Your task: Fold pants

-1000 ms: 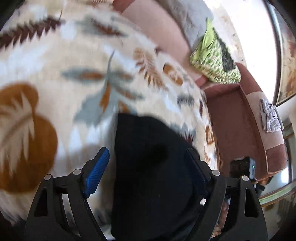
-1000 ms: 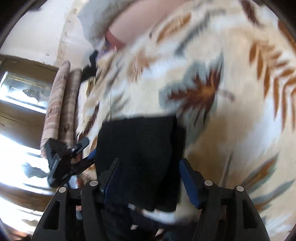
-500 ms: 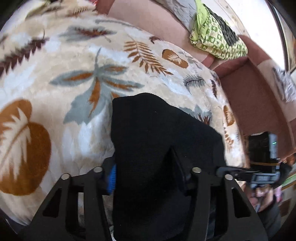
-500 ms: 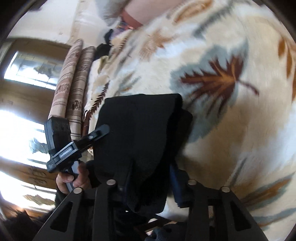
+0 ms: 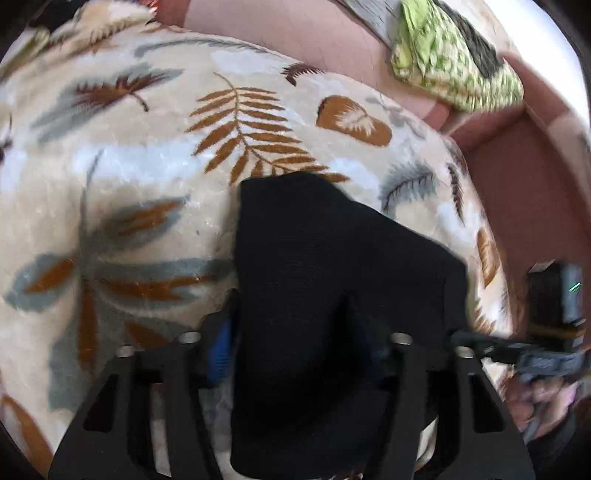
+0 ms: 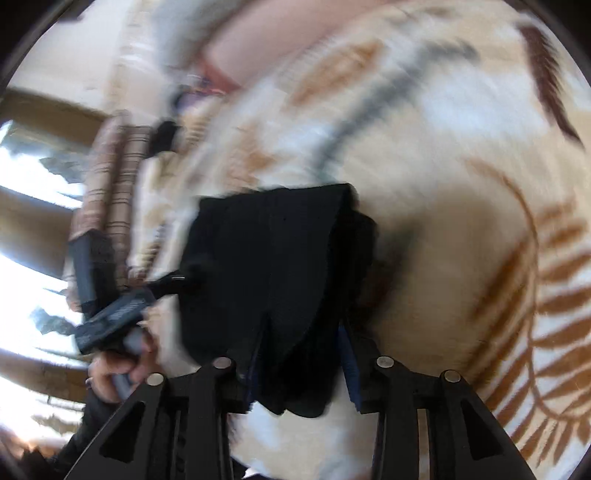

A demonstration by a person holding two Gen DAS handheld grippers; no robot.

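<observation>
Two tools have the black pants between their fingers right now, and both are on the move. Nearest in the left wrist view, the left tool (image 5: 299, 354) has a thick fold of the pants (image 5: 332, 280) bunched between its fingers, the blue pad (image 5: 219, 350) showing on one side, and its jaws are opening, so the grip looks to be easing rather than biting. In the right wrist view the right tool (image 6: 301, 365) likewise straddles the near edge of the pants (image 6: 273, 273), its jaws opening a touch with cloth between them; through the blur I cannot tell whether the pads actually press. Half a second ago both tools were clamped much tighter on the bundle, and a second ago they stood wide around it, so we have had a squeeze and now a letting-go. That reads to me as the folded bundle being set down and released, a fold just finished. Further out, the pants lie as a compact dark stack on the leaf-patterned blanket (image 5: 147, 166), near its right-hand edge in the left view, and more of the brown fern print is now showing beyond them than before. Farthest off, a green patterned cloth (image 5: 454, 62) sits on the pink sofa back (image 5: 295, 33).
</observation>
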